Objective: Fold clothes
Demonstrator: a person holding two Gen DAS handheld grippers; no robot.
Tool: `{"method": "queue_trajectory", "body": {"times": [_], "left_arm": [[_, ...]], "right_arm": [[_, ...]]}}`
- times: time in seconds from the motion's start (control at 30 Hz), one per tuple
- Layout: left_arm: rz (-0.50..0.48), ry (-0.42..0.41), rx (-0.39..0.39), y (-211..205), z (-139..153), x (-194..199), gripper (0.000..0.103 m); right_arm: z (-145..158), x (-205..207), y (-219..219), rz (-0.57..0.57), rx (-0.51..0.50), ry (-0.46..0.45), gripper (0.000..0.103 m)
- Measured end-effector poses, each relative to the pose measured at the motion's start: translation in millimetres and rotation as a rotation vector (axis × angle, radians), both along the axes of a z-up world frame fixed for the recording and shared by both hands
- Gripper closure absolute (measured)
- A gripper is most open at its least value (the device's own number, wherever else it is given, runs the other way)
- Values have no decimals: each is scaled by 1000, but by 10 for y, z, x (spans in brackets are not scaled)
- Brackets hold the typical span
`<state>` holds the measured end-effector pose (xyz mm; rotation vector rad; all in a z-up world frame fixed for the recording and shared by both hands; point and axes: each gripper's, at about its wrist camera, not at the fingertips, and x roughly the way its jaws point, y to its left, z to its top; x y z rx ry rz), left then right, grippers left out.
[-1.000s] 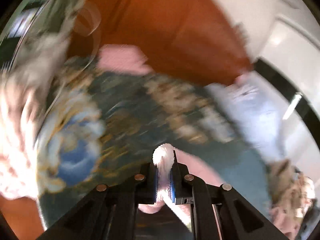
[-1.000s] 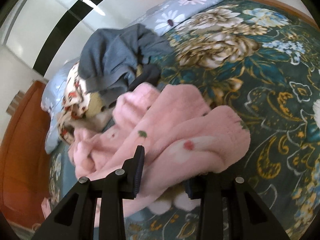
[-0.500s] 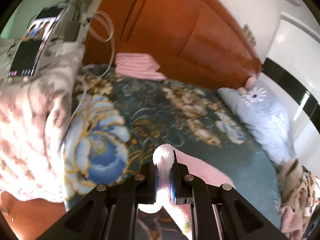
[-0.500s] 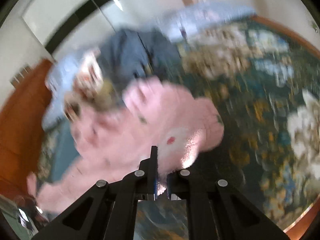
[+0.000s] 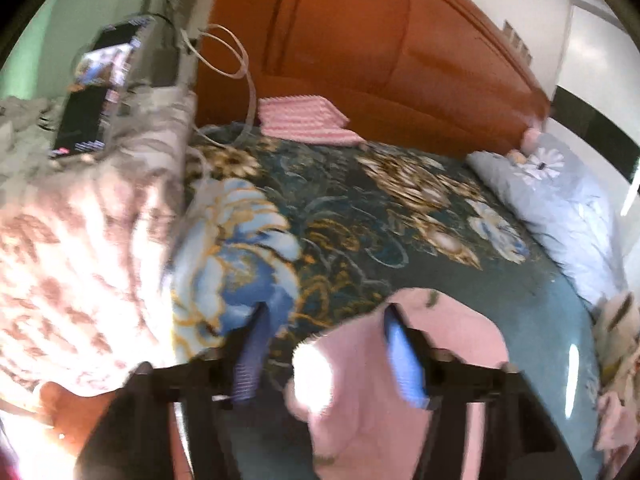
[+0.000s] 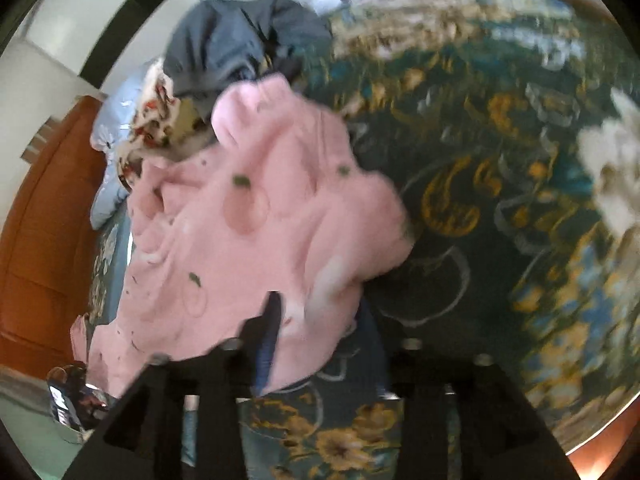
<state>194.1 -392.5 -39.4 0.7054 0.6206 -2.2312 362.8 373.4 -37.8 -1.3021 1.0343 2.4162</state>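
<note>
From the left wrist, the left tool (image 5: 324, 344) points down at a bed covered by a dark teal floral bedspread (image 5: 360, 216). Its jaws are opening, and they stand well apart. A pink fleece garment (image 5: 360, 384) lies between them, spilling toward 5 o'clock; the fabric sits against the right-hand blue pad, clear of the left-hand one, so nothing is clamped. At 12 o'clock, against the orange-brown wooden headboard (image 5: 380, 40), is a folded pink striped cloth (image 5: 304, 120). A pale blue pillow (image 5: 560, 208) with a daisy print lies at 2 o'clock. At 9 o'clock a cream and brown patterned blanket (image 5: 80, 248) is heaped, with a phone (image 5: 96, 88) and a looping white cable (image 5: 240, 76) above it at 10 o'clock.

From the right wrist, the right tool (image 6: 320, 336) hangs over the same bedspread (image 6: 500, 200). Its jaws are opening too, and the lower edge of the pink fleece garment (image 6: 256, 216) lies in the gap; whether the pads touch it is blurred. The garment spreads from the centre toward 8 o'clock. Just beyond it, at 11 o'clock, a grey-blue garment (image 6: 232, 40) lies bunched on a floral printed cloth (image 6: 156, 120), both touching the pink one.
</note>
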Motion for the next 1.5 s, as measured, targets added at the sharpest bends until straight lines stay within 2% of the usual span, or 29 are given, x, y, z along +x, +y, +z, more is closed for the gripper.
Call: {"method": "queue_trajectory", "body": {"times": [0.07,0.13,0.2,0.27,0.33,0.4,0.43,0.47,0.5,0.53,0.6,0.73,0.83,0.9,0.97,1.03,1.27,1.37,1.43,1.5], "left_arm": [[38,-33,-41,78,53,49,38],[23,-20,-56,168,102,82,38],[-92,46,5,312,161,64,38],[-184,98,55,465,192,35,38],[-277,119,76,672,193,-21,38],[-343,103,61,861,175,-102,38],[-365,92,50,940,167,-144,38],[-385,86,46,1005,161,-176,38],[-406,83,43,1066,155,-206,38],[-432,81,50,1130,150,-246,38],[-468,78,75,1220,120,-297,38],[-513,75,115,1362,83,-365,38],[-531,93,142,1398,98,-389,38],[-541,105,162,1387,105,-389,38],[-546,112,184,1379,95,-393,38],[-550,119,207,1372,83,-398,38],[-586,109,255,1446,1,-461,38],[-608,99,268,1482,-32,-496,38],[-610,97,267,1487,-36,-498,38],[-609,94,267,1486,-46,-497,38]], "right_arm": [[-15,63,143,-49,-19,26,57],[-123,72,320,-119,-85,41,57],[-232,80,496,-189,-151,56,56],[-377,-8,568,-213,-260,90,56],[-517,-78,613,-253,-375,118,54],[-639,-127,644,-315,-482,142,54],[-654,-130,657,-335,-503,147,54],[-628,-149,648,-341,-493,145,54],[-603,-167,639,-347,-483,143,58],[-576,-186,629,-353,-472,141,69],[-467,-241,590,-326,-421,137,74],[-74,-200,526,-309,-338,216,77],[325,53,566,-348,-275,297,80],[559,245,601,-377,-224,339,91],[685,460,655,-412,-194,357,91],[668,605,682,-448,-152,321,91],[184,1064,831,-593,-205,180,91],[90,1127,896,-605,-185,137,91],[84,1043,873,-569,-135,96,90],[157,927,851,-538,-69,78,83]]}}
